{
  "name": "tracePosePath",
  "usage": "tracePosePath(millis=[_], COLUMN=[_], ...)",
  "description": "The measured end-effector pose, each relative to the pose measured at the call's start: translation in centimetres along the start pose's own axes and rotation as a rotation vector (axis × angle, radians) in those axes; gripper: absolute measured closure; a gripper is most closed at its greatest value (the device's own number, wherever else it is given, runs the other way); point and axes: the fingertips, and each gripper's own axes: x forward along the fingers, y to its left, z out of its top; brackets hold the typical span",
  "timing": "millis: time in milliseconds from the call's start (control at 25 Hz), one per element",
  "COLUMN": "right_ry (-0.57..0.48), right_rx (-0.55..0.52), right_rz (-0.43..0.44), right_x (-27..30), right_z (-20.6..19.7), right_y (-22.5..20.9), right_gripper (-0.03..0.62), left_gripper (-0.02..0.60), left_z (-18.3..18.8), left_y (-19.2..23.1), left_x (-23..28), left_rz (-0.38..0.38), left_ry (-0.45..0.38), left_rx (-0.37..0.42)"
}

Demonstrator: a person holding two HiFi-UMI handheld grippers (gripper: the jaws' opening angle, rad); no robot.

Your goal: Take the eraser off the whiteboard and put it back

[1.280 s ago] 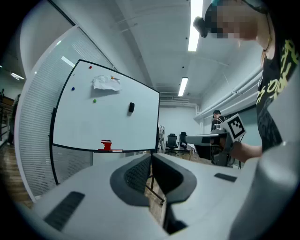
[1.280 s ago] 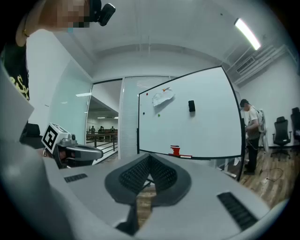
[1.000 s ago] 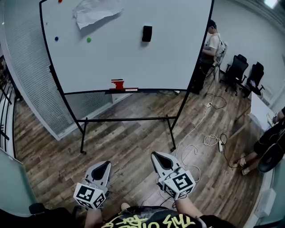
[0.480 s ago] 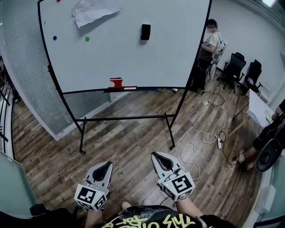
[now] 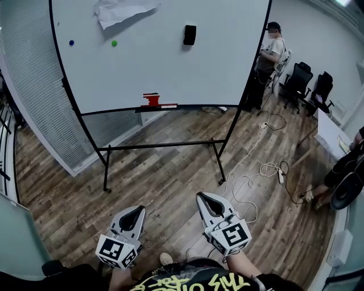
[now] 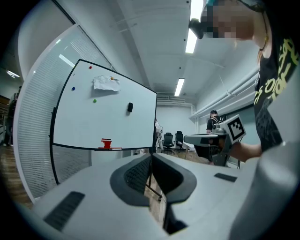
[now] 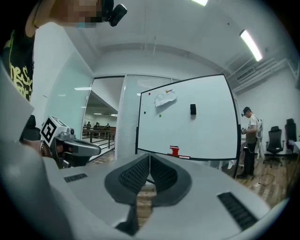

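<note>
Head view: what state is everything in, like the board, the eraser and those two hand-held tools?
Whiteboard: upright on its stand.
Eraser: stuck on the whiteboard, untouched.
Paper sheet: crumpled, fixed near the board's top.
Red object: resting on the board's ledge.
Left gripper: fingers shut, empty.
Right gripper: fingers shut, empty.
Cable: lying loose on the floor.

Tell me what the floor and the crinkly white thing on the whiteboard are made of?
The floor looks like wood or wood-print planks: matt brown, with grain lines and seams. The crinkly white thing on the whiteboard looks like a paper sheet: thin, creased, edges curling.
</note>
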Motion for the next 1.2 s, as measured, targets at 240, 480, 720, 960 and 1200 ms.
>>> tracePosePath(millis=[240,480,720,960,1200], right_ry=[-0.043,-0.035,-0.010,-0.005,-0.003], right_rx=[-0.014,-0.024,0.044,0.050,0.052], right_rz=[-0.002,-0.006,-0.016,-0.009,0.001], right_x=[0.5,1.0,2.1,4.4,8.1], right_z=[-0.5,-0.7,-0.5,-0.4,0.2], right_y=[2.0,2.5,1.4,-0.5,-3.2], right_gripper=[0.583,0.583,0.583,0.583,0.583], left_gripper=[0.566,0.566,0.566,0.566,0.566], left_z=[-0.8,-1.4,-1.0,-0.5,0.7], left_y=[0.9,1.8,2.7,4.1,6.5], left_x=[-1.4,-1.7,-0.3,2.1,5.4], left_rz=[-0.019,-0.020,-0.020,-0.015,-0.002], left_ry=[0.012,0.014,0.010,0.008,0.004], left_rx=[0.000,-0.021,-0.018,-0.003,0.007])
